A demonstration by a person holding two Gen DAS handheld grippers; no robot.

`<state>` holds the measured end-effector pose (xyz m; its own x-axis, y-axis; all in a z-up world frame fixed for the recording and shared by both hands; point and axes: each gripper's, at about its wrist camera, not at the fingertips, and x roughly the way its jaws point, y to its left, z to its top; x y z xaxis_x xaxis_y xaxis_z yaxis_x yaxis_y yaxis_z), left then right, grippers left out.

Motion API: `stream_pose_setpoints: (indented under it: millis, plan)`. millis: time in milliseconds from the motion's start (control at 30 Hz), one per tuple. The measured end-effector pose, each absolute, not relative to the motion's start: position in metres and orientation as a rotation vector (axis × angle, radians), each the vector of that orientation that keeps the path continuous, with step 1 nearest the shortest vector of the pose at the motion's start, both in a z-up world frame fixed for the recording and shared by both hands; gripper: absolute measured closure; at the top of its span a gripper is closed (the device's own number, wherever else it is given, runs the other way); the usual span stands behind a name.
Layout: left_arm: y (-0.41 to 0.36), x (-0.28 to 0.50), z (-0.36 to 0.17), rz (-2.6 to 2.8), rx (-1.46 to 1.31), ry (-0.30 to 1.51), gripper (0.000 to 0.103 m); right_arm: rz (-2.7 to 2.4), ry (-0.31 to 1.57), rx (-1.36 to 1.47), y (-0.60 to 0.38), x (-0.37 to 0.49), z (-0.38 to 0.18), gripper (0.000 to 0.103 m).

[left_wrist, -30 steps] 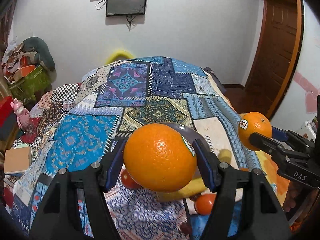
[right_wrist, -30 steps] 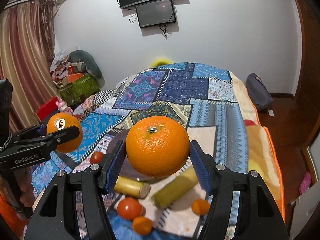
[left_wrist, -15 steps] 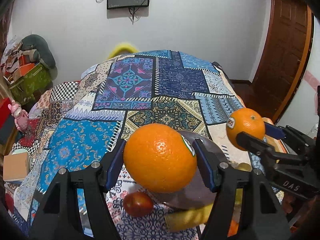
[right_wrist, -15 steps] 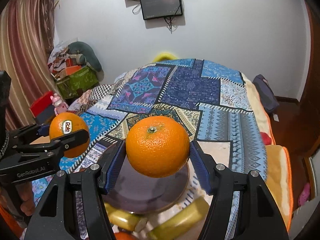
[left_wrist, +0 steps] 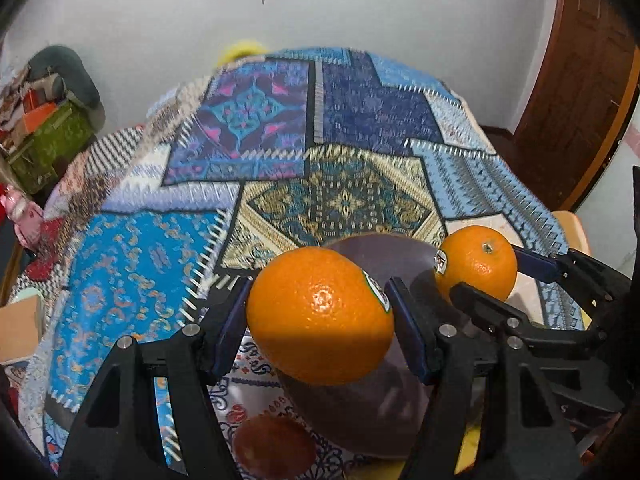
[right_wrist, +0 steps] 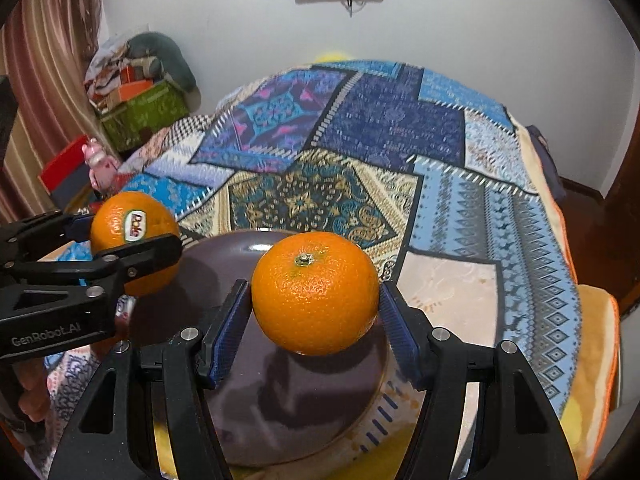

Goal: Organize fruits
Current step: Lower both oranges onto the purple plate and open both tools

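Left wrist view: left tool (left_wrist: 320, 316) clamped on an orange (left_wrist: 320, 314) with a sticker, held above the near-left edge of a dark plate (left_wrist: 376, 412) on the bed (left_wrist: 340, 128). Right tool (right_wrist: 316, 304) clamped on a second orange (right_wrist: 315, 292), stem up, over the plate's middle. Both held side-on at the widest part, probably so each can drop onto the plate; neither looks to be touching it yet. Count: two oranges, two tools, one plate, one reddish round fruit (left_wrist: 274, 446) on the bedspread near-left of the plate. Yellow shapes at the plate's near edge, too cut off to name.
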<state>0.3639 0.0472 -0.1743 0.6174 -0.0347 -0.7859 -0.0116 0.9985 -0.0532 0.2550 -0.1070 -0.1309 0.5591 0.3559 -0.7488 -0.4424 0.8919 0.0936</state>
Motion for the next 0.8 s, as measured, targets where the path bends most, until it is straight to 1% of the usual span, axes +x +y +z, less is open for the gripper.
stream_pose_setpoints:
  millis: [233,433,633,800]
  plan:
    - [0.047,0.377,-0.199,-0.026,-0.063,0.979,0.036,0.496,0.922,-0.129,-0.103,0.264,-0.144,0.042]
    - [0.045,0.381,-0.202,-0.027,-0.046,0.983,0.036,0.496,0.979,-0.120,-0.105,0.273,-0.155,0.041]
    - [0.039,0.374,-0.187,-0.042,-0.012,0.929,0.035,0.496,0.997,-0.126,-0.105,0.271,-0.159,0.041]
    - [0.038,0.362,-0.170,-0.048,-0.006,0.893,0.035,0.500,0.957,-0.118,-0.108,0.264,-0.146,0.041]
